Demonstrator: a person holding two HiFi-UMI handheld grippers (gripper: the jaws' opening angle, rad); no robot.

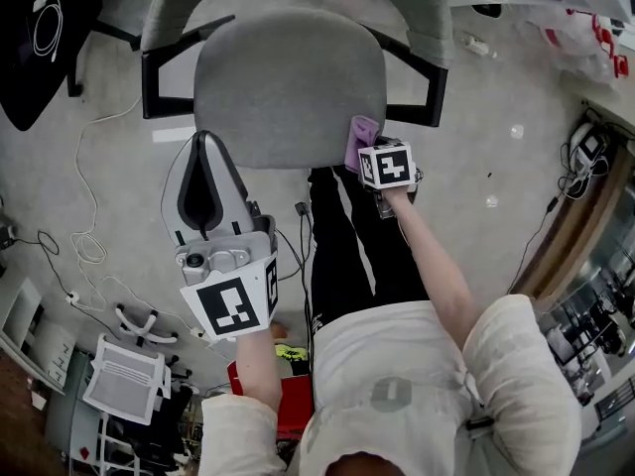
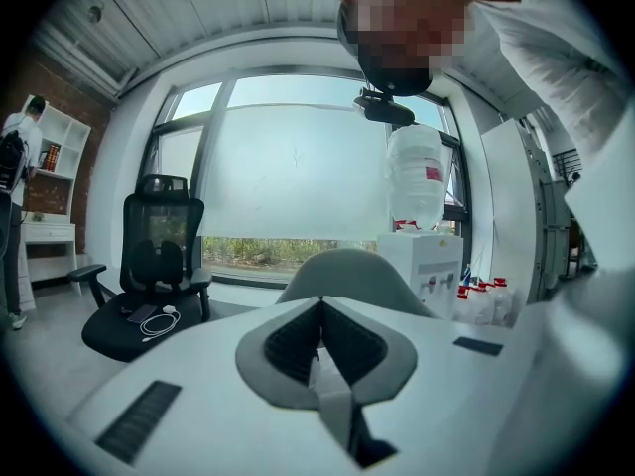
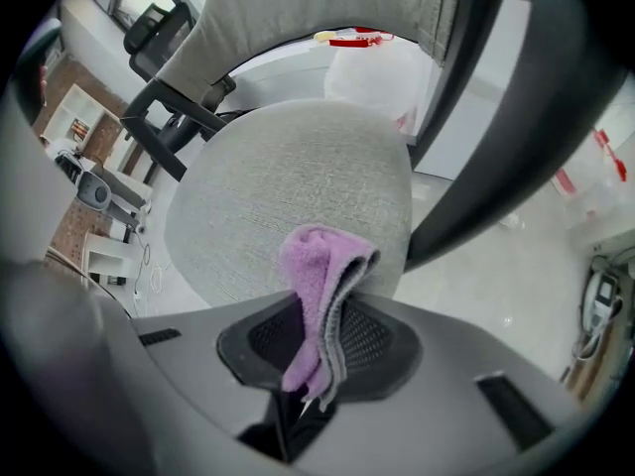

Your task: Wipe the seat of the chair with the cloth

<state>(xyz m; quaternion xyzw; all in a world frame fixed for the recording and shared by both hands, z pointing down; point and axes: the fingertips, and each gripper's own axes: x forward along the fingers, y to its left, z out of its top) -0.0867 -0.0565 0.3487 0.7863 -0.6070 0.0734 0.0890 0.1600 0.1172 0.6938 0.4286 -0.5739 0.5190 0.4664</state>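
Observation:
A grey fabric chair seat with black armrests fills the upper middle of the head view and shows again as the chair seat in the right gripper view. My right gripper hovers at the seat's near right edge, shut on a folded purple cloth, which appears as the purple cloth in the head view. The cloth's tip hangs over the seat rim. My left gripper is held off the seat's near left side, raised and pointing out into the room. Its jaws are closed together with nothing between them.
Cables trail over the grey floor at left. A second black chair and a water dispenser stand by the window. A white seat and a red box lie near my feet. A person stands far left.

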